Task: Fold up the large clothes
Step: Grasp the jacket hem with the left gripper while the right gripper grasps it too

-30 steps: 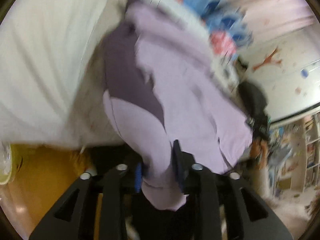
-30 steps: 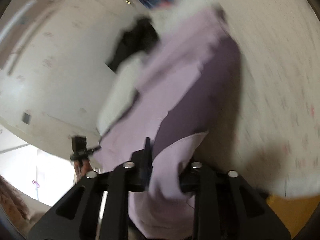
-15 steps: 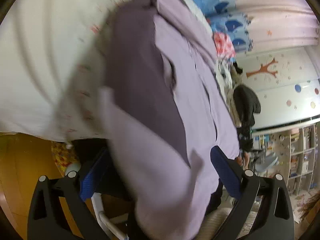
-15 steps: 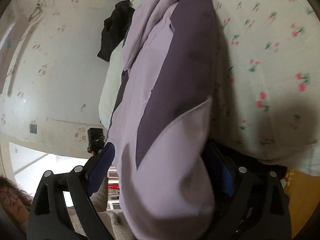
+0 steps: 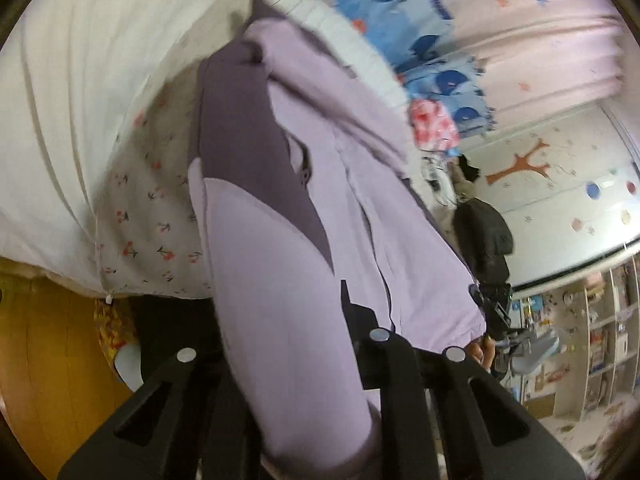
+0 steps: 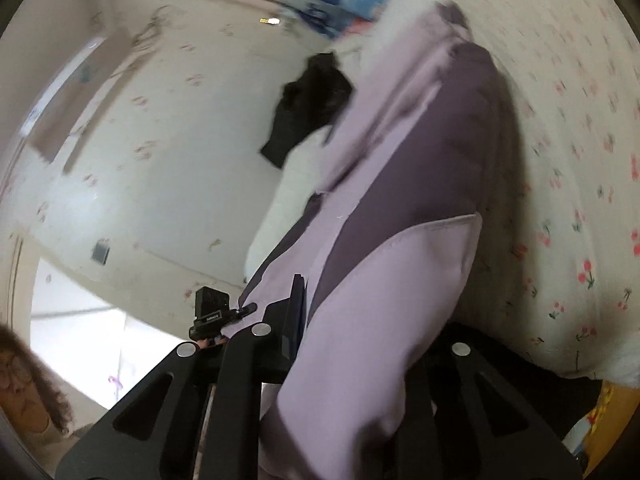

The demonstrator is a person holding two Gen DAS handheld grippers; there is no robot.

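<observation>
Left wrist view: the bed's white sheet printed with small red cherries (image 5: 148, 216) fills the upper left of the frame, and across it, from top centre down to the bottom middle, lies the large two-tone garment of pale lilac and dark purple fabric (image 5: 320, 208). Its near lilac end hangs down between the black fingers of the left gripper (image 5: 304, 344), whose jaws have just been closing and now clench that cloth. A blue blanket with whale shapes (image 5: 400, 12) sits at the top centre, a pink curtain (image 5: 540, 40) at the upper right, and a dark piece of clothing (image 5: 484, 236) hangs at the right beside the garment's edge. A wall with a brown tree decal (image 5: 520, 164) and shelves (image 5: 592, 340) occupy the right and lower right; wooden floor (image 5: 48, 360) shows at the lower left. In the right wrist view the cherry sheet (image 6: 580, 160) takes the right side, the lilac and purple garment (image 6: 420, 168) runs from the top centre to the bottom middle, and the right gripper (image 6: 360, 344), its jaws likewise just closed in, grips the garment's near lilac end. A pale patterned wall (image 6: 160, 140) fills the left, a black cloth (image 6: 312, 100) lies above centre, the other gripper's small black camera (image 6: 212, 312) shows at lower left, and a person's curly hair (image 6: 44, 380) edges the bottom left corner.
</observation>
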